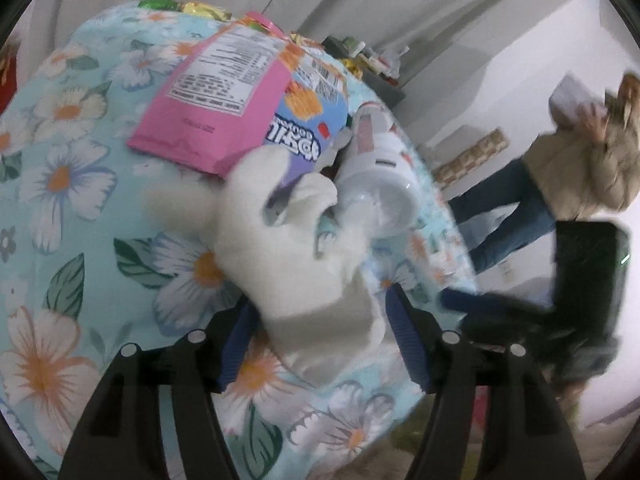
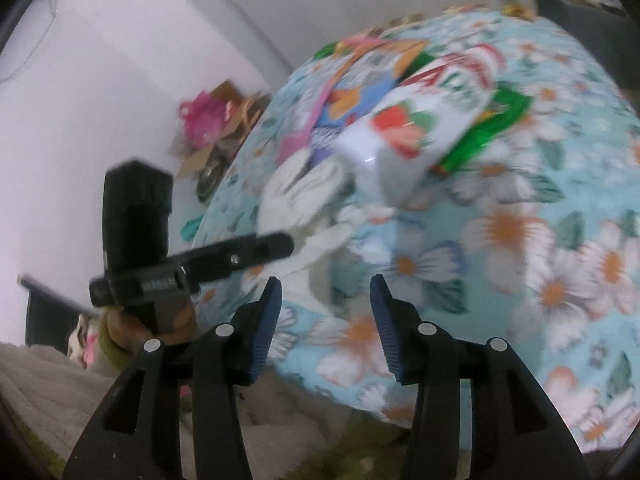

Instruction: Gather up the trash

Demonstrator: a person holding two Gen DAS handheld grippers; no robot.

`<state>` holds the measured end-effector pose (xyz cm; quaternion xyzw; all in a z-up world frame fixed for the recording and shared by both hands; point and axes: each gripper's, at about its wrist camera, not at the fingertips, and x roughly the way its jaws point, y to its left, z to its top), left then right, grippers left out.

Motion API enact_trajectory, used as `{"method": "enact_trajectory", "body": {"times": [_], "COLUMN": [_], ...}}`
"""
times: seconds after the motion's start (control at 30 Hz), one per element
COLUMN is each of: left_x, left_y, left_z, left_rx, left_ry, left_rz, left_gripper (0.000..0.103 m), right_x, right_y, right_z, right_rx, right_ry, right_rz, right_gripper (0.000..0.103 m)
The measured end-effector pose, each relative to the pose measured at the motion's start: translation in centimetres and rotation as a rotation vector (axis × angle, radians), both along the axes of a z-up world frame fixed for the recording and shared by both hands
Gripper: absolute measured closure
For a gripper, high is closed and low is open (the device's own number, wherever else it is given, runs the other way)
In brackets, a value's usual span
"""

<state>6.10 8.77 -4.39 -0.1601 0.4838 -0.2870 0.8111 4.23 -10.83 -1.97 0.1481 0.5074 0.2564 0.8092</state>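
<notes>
A crumpled white tissue (image 1: 304, 264) lies on the floral tablecloth (image 1: 68, 200), and my left gripper (image 1: 322, 340) stands open around its near end, blue pads either side and not pressing. Beyond it lie a pink snack bag (image 1: 216, 104), a blue snack bag (image 1: 308, 120) and a white cup (image 1: 380, 176) tipped on its side. In the right wrist view my right gripper (image 2: 326, 320) is open and empty at the table's near edge. The tissue (image 2: 300, 196), the strawberry-print cup (image 2: 416, 124) and a green wrapper (image 2: 484, 132) lie ahead of it.
More wrappers (image 1: 200, 10) sit at the table's far edge. A person (image 1: 580, 160) in a beige jacket stands to the right by the white wall. A cardboard box with pink stuffing (image 2: 212, 128) sits on the floor beyond the table. Beige carpet (image 2: 48, 392) lies below.
</notes>
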Motion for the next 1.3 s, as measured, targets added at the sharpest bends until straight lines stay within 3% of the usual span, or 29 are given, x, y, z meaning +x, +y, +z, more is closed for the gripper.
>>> {"method": "enact_trajectory", "body": {"times": [0.07, 0.17, 0.33, 0.5, 0.73, 1.0, 1.2, 1.3], "left_x": [-0.6, -1.0, -1.3, -2.2, -3.2, -3.4, -2.8, -2.4], "left_y": [-1.3, -2.2, -1.7, 0.4, 3.2, 4.6, 5.0, 5.2], "left_z": [-0.2, -0.3, -0.7, -0.6, -0.3, -0.4, -0.7, -1.0], "left_rx": [0.075, 0.128, 0.17, 0.148, 0.158, 0.156, 0.145, 0.134], "left_ry": [-0.035, -0.07, -0.089, -0.068, -0.063, -0.062, -0.063, -0.054], "left_rz": [-0.004, 0.003, 0.023, 0.048, 0.099, 0.13, 0.121, 0.1], "left_gripper": [0.04, 0.04, 0.067, 0.084, 0.086, 0.087, 0.088, 0.088], "right_x": [-0.1, -0.5, -0.4, 0.6, 2.8, 7.9, 14.3, 16.9], "right_y": [-1.0, -1.3, -0.3, 1.5, 4.0, 3.5, 2.6, 1.6], "right_z": [0.2, 0.3, 1.6, 3.0, 2.7, 4.7, 3.9, 2.6], "right_rx": [-0.005, -0.036, -0.071, -0.087, -0.064, -0.098, -0.158, -0.13], "right_ry": [-0.008, -0.027, -0.09, -0.153, -0.148, -0.166, -0.082, 0.002], "right_rz": [-0.044, -0.073, -0.061, -0.024, 0.024, -0.051, -0.134, -0.173], "right_gripper": [0.057, 0.057, 0.055, 0.052, 0.052, 0.052, 0.05, 0.049]}}
